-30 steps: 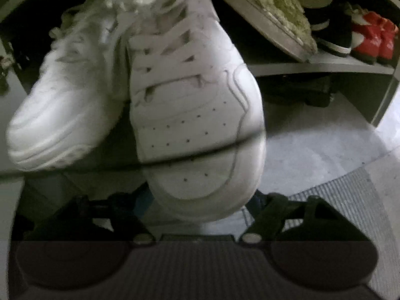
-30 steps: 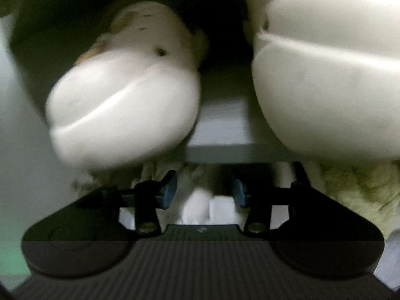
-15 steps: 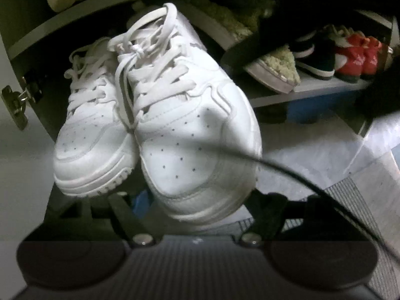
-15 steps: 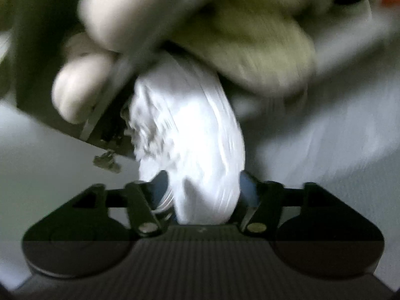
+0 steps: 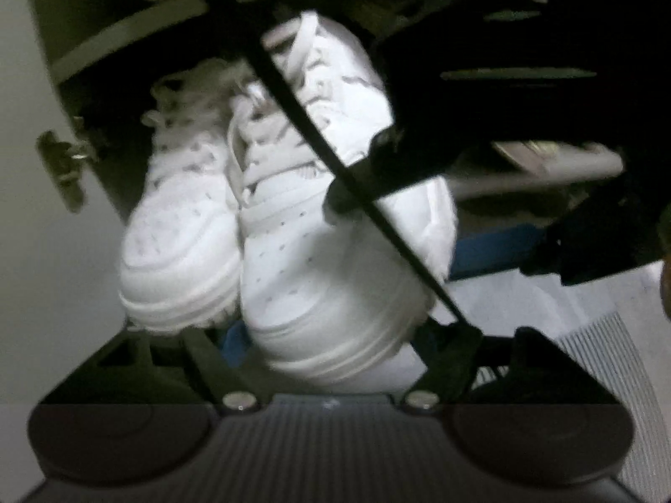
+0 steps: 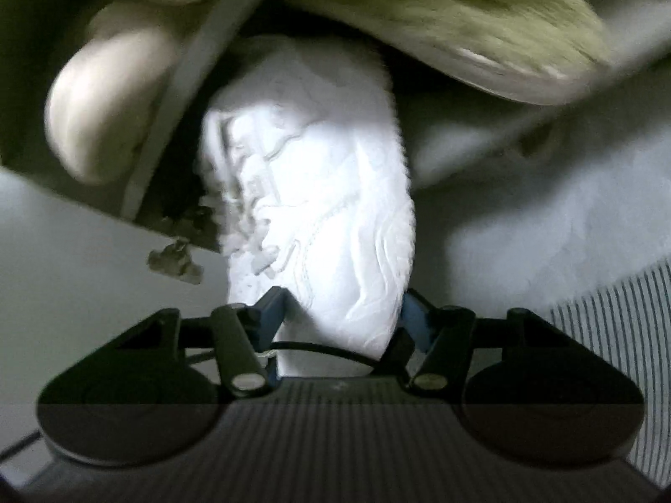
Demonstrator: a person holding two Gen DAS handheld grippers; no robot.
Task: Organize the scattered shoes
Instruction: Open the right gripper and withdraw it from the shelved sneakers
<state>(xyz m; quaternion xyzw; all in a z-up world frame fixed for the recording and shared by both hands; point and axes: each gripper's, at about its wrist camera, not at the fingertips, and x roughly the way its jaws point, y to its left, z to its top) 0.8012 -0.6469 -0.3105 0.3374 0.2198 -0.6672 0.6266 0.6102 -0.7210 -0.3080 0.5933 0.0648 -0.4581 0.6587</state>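
Observation:
Two white lace-up sneakers point their toes at me in the left wrist view. The left sneaker stands in the bottom of the shoe cabinet. The toe of the right sneaker lies between the fingers of my left gripper, whose jaws are opening and whose pads no longer clearly press. From the upper right, a dark right-gripper finger lies on that sneaker's side. In the right wrist view the same sneaker shows side-on, and my right gripper is closing, its blue pads against it.
A black cable crosses diagonally in front of the sneakers. A grey shelf runs above them, and a door hinge juts out at left. Cream shoes and a furry greenish slipper sit higher up. A ribbed mat lies at right.
The right gripper swung down from the cream shoes on the upper shelf to the white sneaker and now shows in the left view. The left view has drawn back from the pair.

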